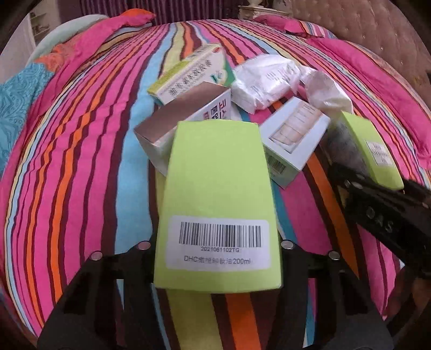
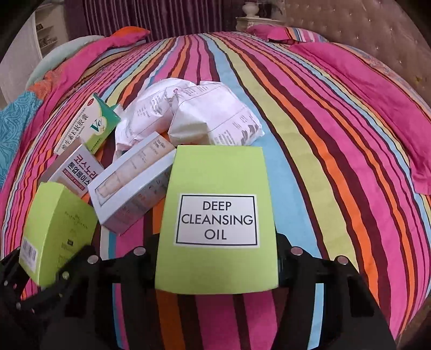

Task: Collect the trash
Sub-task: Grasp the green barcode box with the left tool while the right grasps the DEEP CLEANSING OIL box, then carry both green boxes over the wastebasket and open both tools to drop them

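Note:
My left gripper (image 1: 218, 250) is shut on a lime-green box with a barcode label (image 1: 215, 188); this box also shows at the lower left of the right wrist view (image 2: 56, 231). My right gripper (image 2: 216, 255) is shut on a second lime-green box marked DEEP CLEANSING OIL (image 2: 216, 215), seen at the right of the left wrist view (image 1: 373, 150). Both are held above a pile of trash on the bed: a silver box with Korean print (image 2: 72, 172), a green-and-white Ve box (image 2: 89, 126), a pale blue box (image 2: 129, 188) and crumpled white paper bags (image 2: 204, 118).
The striped bedspread (image 2: 323, 134) covers the whole bed. Pink pillows (image 2: 363, 88) lie along the right by a padded headboard (image 2: 350, 24). A turquoise cloth (image 1: 18, 99) lies at the left edge. Purple curtains (image 2: 161, 16) hang at the back.

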The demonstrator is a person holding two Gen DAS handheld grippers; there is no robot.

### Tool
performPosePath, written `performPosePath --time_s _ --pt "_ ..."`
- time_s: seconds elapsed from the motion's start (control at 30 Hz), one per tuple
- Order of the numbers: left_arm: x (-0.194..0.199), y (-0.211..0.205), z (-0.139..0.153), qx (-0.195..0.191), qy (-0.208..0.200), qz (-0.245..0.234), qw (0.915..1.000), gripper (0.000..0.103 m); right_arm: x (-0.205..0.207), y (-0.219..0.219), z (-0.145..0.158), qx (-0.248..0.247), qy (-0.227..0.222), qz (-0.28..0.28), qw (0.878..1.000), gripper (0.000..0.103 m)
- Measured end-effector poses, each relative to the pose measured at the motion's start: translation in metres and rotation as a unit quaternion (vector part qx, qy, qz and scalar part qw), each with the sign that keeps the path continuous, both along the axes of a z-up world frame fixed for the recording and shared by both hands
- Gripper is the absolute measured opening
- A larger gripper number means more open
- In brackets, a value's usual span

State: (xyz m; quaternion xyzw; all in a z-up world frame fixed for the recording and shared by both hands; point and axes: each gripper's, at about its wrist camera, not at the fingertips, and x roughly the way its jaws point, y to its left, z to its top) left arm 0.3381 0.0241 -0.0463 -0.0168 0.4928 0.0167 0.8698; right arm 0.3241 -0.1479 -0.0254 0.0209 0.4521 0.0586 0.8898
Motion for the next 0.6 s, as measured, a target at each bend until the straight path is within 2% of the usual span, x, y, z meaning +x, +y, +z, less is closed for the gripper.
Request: performPosePath --time_s 0.17,0.37,0.6 --pt "-0.015 0.011 0.007 -0.027 -0.006 0.011 0.9995 0.048 -0.018 -0.013 0.005 0.041 0.012 0.009 0.999 0.055" --pt "-0.054 0.015 0.009 -0.049 -0.010 0.012 0.9987 0.048 -0.055 -0.027 0.008 0.070 0.021 0.013 0.997 0.055" --pt "-0.106 0.018 0.014 -0.049 -0.018 0.006 0.9986 0.048 -0.106 -0.040 0.008 0.100 0.027 0.024 0.994 0.055"
